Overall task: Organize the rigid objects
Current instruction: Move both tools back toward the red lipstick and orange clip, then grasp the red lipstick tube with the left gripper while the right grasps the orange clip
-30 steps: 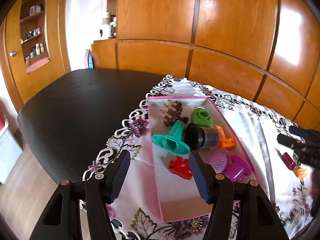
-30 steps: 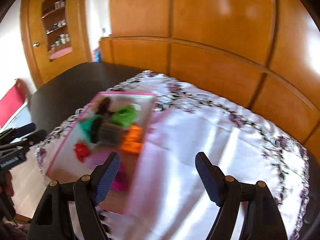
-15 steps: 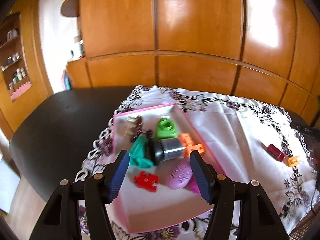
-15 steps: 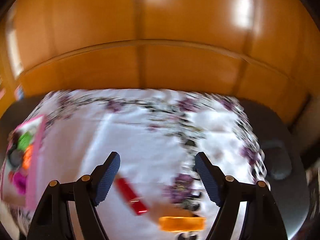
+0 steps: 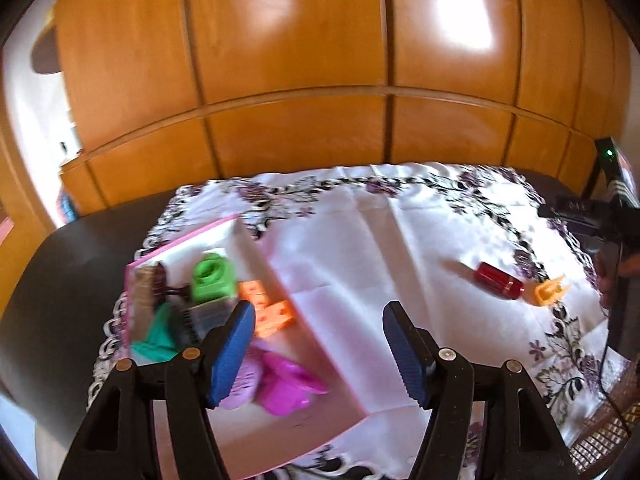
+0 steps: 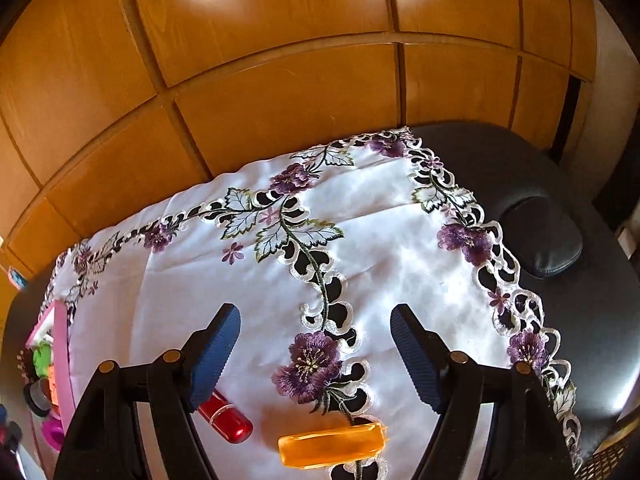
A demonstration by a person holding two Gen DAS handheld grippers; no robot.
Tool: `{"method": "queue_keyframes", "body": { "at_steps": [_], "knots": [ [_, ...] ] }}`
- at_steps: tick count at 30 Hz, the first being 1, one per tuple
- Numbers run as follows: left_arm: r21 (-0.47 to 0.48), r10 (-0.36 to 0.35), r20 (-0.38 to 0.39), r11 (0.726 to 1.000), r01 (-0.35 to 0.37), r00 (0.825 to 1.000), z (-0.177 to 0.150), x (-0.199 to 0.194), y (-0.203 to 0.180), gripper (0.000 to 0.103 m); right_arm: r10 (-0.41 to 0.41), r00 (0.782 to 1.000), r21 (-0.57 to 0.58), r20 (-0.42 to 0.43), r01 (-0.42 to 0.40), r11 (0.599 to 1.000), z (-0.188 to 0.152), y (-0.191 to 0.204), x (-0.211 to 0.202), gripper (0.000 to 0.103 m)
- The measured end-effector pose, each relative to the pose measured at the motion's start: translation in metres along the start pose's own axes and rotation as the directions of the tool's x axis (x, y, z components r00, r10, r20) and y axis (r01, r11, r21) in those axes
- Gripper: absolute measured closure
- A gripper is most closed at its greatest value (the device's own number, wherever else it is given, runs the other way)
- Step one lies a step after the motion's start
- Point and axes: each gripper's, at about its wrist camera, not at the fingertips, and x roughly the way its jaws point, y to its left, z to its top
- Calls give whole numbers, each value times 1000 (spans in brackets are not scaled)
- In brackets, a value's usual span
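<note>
Left gripper (image 5: 318,354) jaws just opening, seemingly empty; right gripper (image 6: 316,354) wide, empty.

An orange clip (image 6: 332,443) and a red tube (image 6: 226,420) are seen on the embroidered cloth (image 6: 192,280) at six o'clock, beneath open jaws.

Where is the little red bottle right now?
The red bottle lies on the white tablecloth outside the pink box, beside the orange clip, low in the right wrist view.
</note>
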Motion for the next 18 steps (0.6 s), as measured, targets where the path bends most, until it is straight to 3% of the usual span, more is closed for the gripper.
{"method": "queue_keyframes", "body": {
  "at_steps": [13,16,18],
  "knots": [
    [110,-91,-69,989,98,993,4,33,-59,35,12,1000,93,-2,-12,996,3,-18,-2,24],
    [134,-118,-95,982,130,988,4,44,-75,25,10,1000,103,4,-10,995,4,-20,-3,24],
    [153,-143,-113,975,160,983,4,51,-87,23,12,1000,113,5,-13,993,4,-22,-4,24]
  ]
}}
